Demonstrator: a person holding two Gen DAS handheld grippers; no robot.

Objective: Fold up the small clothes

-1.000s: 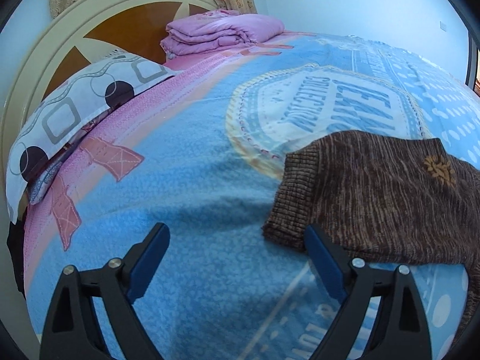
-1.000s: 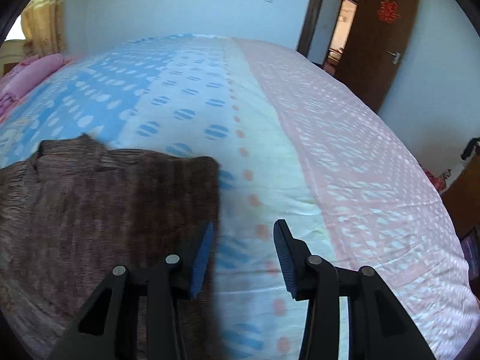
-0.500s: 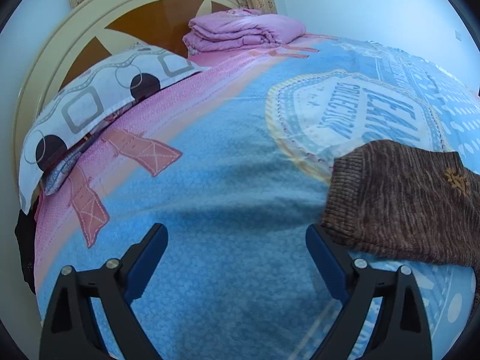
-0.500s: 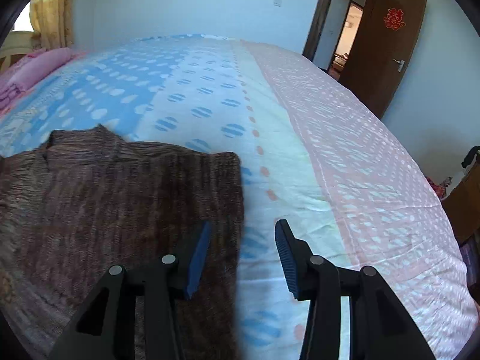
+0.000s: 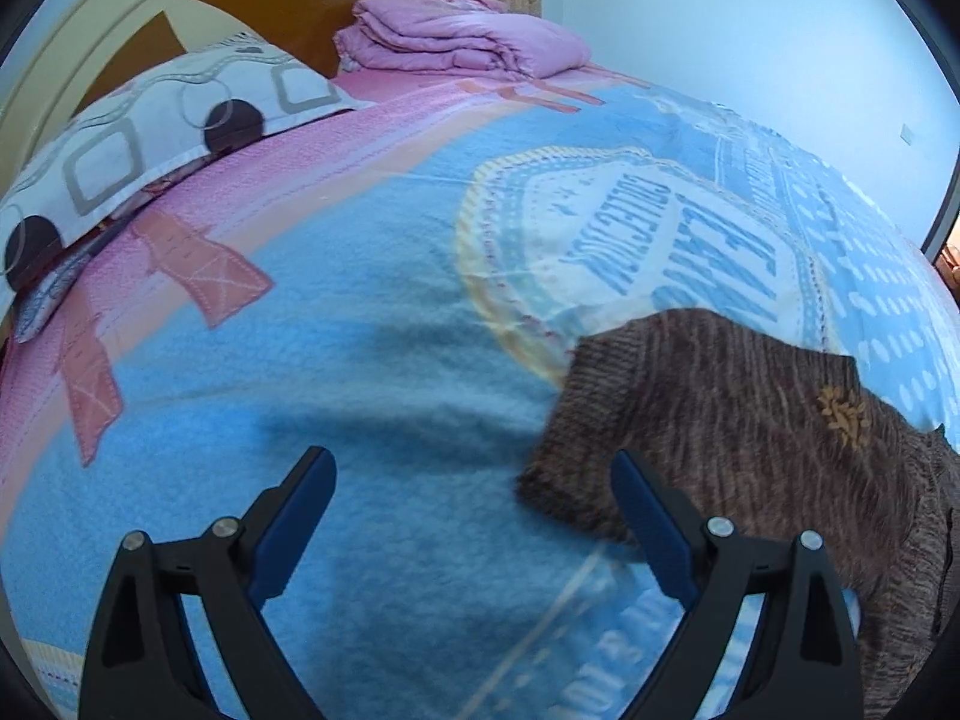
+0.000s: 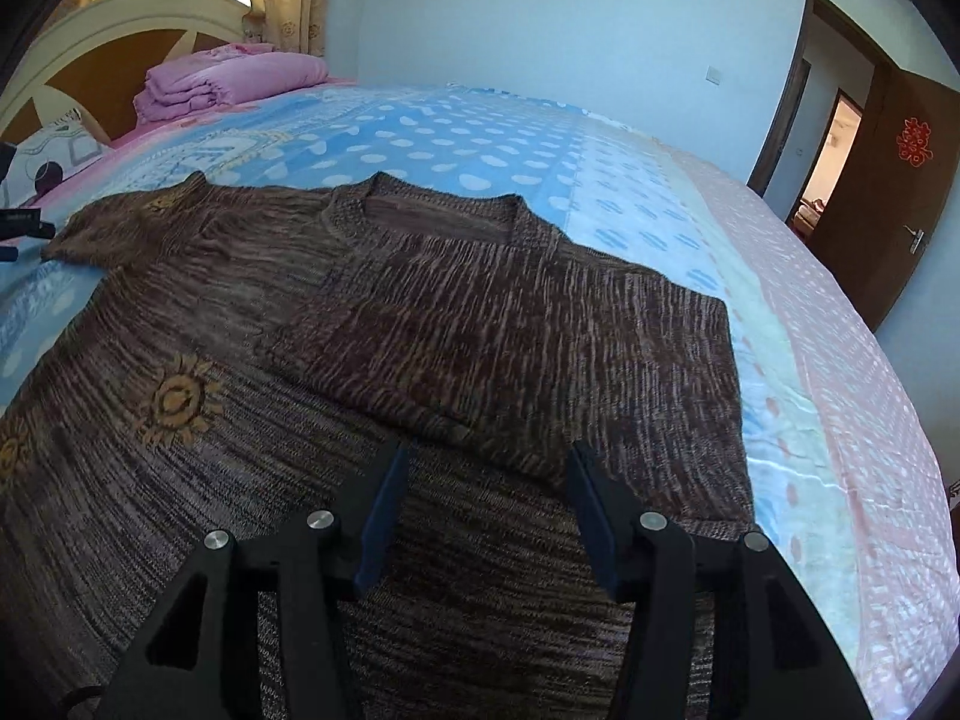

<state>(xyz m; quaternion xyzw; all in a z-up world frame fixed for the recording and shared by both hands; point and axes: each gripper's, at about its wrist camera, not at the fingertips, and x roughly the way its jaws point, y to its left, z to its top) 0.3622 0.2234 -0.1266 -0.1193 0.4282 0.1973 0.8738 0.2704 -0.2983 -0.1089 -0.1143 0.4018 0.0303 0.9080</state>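
A brown knit sweater (image 6: 456, 324) with orange sun motifs lies flat on the bed, neck away from me. Its right sleeve (image 6: 540, 324) is folded in across the chest. My right gripper (image 6: 489, 474) hovers over the sweater's middle, just below that folded sleeve's cuff. Its jaws are opening and the pads press on nothing. In the left wrist view the other sleeve (image 5: 720, 420) stretches out to the right. My left gripper (image 5: 474, 480) stands wide open over the blue blanket, its right finger (image 5: 648, 522) at the cuff's edge, with only bare blanket between the pads.
The bed has a blue and pink printed blanket (image 5: 360, 360). A patterned pillow (image 5: 150, 138) and a folded pink quilt (image 5: 462, 36) lie by the headboard (image 5: 108, 18). A brown door (image 6: 888, 180) stands open at the far right.
My right gripper has swung left from the sweater's right edge to over its middle, and its jaws have widened. The left gripper shifted only slightly beside the outstretched sleeve.
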